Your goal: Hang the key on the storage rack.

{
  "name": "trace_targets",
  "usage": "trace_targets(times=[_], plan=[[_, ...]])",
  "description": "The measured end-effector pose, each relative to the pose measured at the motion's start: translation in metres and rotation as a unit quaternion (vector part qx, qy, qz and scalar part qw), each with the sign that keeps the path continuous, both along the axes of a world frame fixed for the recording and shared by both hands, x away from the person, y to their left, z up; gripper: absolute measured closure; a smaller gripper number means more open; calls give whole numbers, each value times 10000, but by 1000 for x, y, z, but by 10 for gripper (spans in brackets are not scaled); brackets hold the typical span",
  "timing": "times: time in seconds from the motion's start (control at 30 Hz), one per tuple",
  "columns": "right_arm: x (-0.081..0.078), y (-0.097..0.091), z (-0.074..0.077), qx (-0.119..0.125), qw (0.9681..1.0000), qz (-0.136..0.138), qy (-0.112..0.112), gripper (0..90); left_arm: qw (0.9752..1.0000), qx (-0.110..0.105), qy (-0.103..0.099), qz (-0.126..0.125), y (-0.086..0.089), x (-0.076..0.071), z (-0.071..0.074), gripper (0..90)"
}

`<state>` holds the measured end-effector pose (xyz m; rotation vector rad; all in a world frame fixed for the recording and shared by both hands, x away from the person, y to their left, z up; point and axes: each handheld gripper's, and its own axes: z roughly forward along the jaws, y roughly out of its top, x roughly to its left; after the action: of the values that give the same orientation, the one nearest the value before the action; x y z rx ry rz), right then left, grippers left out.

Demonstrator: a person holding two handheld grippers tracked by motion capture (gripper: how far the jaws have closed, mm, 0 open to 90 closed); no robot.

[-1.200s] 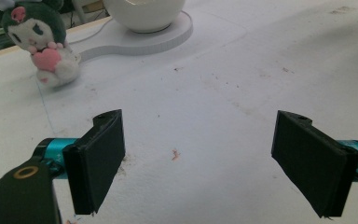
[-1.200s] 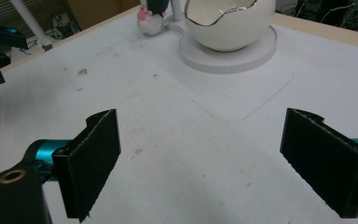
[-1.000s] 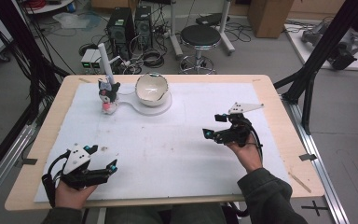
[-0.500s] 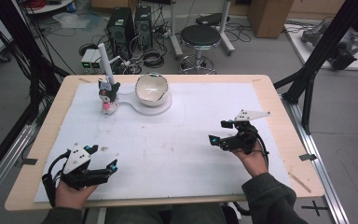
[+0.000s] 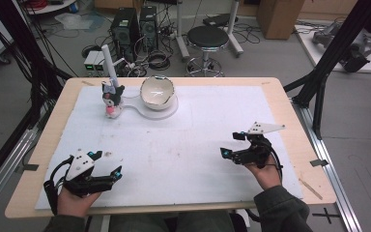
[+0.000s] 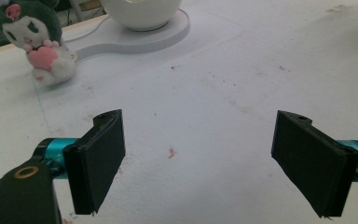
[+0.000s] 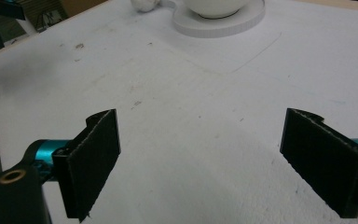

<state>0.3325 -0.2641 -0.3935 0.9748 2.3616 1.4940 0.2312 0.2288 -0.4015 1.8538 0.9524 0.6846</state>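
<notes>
Left tongs (image 5: 107, 170) low at the lower left of the high view, spread wide, nothing between the jaws. In the left gripper view, the same tongs (image 6: 198, 158) over bare white sheet, both black pads clear of everything. Right tongs (image 5: 233, 147) at the lower right of the high view, likewise released and holding nothing, pointing toward the middle of the frame; in the right gripper view (image 7: 200, 161), only stained white sheet between the pads.

Beyond them, a white sheet (image 5: 198, 145) covering most of the wooden tabletop (image 5: 290, 121). Upper middle of the high view: a white bowl (image 5: 157, 92) tipped toward the camera, inside looking empty, sitting on a round white base (image 5: 171, 110) with a short arm reaching left. Just beside the end of that arm, at the upper left, a small plush toy (image 5: 111, 99) with a dark head and a pink heart held in front, upright, well apart from both tongs. A white tube (image 5: 107, 60) rising behind the toy. Open sheet between tongs and bowl, nothing in the way.

Past the far edge of the tabletop: a black stool (image 5: 207, 37), computer towers (image 5: 134, 26) and loose cables on the floor.
</notes>
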Motion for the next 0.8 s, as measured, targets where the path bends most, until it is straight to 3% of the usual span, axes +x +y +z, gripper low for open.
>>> trace_targets(times=[0.8], plan=[[-25, -27, -18, 132, 9998, -177, 19, 111, 9999, 31, 116, -57, 0, -2, -4, 179]])
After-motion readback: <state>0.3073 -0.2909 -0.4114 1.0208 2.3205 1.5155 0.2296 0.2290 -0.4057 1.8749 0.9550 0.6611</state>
